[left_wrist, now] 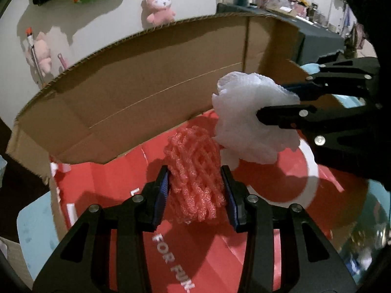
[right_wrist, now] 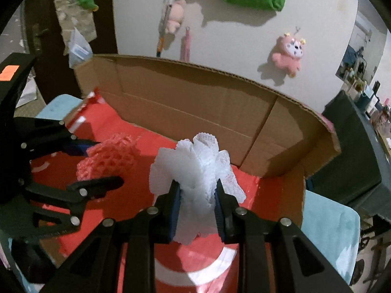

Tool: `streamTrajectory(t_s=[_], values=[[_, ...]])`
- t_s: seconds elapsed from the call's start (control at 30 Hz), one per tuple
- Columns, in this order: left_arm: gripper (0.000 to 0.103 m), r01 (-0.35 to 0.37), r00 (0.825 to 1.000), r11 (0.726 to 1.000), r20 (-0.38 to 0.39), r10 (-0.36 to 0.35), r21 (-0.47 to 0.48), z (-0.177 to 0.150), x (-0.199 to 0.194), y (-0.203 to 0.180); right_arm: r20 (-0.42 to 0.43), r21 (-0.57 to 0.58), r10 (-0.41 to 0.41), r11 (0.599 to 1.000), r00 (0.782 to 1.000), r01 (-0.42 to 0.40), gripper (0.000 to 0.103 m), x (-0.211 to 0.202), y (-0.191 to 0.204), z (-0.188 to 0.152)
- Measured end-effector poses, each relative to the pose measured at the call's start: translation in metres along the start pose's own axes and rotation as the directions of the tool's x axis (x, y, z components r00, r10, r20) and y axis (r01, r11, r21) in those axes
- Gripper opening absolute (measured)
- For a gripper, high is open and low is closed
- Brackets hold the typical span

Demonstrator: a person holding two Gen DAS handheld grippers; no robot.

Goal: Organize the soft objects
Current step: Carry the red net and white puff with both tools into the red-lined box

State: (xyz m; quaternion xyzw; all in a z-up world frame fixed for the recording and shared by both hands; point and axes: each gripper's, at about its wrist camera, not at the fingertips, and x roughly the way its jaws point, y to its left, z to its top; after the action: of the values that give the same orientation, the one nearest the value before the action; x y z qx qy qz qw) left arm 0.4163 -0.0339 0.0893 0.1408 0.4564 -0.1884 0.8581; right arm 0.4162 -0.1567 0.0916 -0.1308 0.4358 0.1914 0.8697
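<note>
Cardboard box, brown, open-topped, red printed floor (left_wrist: 136,92) (right_wrist: 195,112), fills both of my views. Over that floor my left gripper (left_wrist: 195,188) (right_wrist: 107,163) is clamped on a pink foam mesh sleeve (left_wrist: 195,173) (right_wrist: 110,157); the blue pads press it from both sides. Just beside it, my right gripper (right_wrist: 195,202) (left_wrist: 278,102) is closed around a crumpled white foam mesh sleeve (right_wrist: 195,171) (left_wrist: 254,119). In the left view the white one seems to brush the pink one's upper edge. Pink plush toy (left_wrist: 160,7) (right_wrist: 289,53) hangs on the wall behind.
</note>
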Motion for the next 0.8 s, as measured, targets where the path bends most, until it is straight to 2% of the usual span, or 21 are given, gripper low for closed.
streamTrajectory(t_s=[0.17,0.27,0.57,0.8], values=[[0.039,-0.051,0.998,0.999,-0.039,0.051,-0.003,0.004,0.019,0.004,-0.040,0.028,-0.013,1.000,0.999,0.014,0.028,0.021,-0.006,0.010],[0.041,-0.071,0.997,0.997,-0.036,0.070,-0.010,0.005,0.024,0.005,-0.058,0.036,-0.023,0.999,0.998,0.025,0.030,0.032,-0.007,0.011],[0.044,-0.071,0.997,0.997,-0.025,0.070,-0.009,0.001,0.017,0.002,-0.066,0.057,-0.016,0.998,0.998,0.020,0.041,0.037,-0.013,0.012],[0.051,-0.066,0.998,0.998,-0.018,0.066,0.019,-0.003,0.011,-0.002,-0.077,0.067,-0.006,0.998,0.997,0.011,0.049,0.039,-0.015,0.013]])
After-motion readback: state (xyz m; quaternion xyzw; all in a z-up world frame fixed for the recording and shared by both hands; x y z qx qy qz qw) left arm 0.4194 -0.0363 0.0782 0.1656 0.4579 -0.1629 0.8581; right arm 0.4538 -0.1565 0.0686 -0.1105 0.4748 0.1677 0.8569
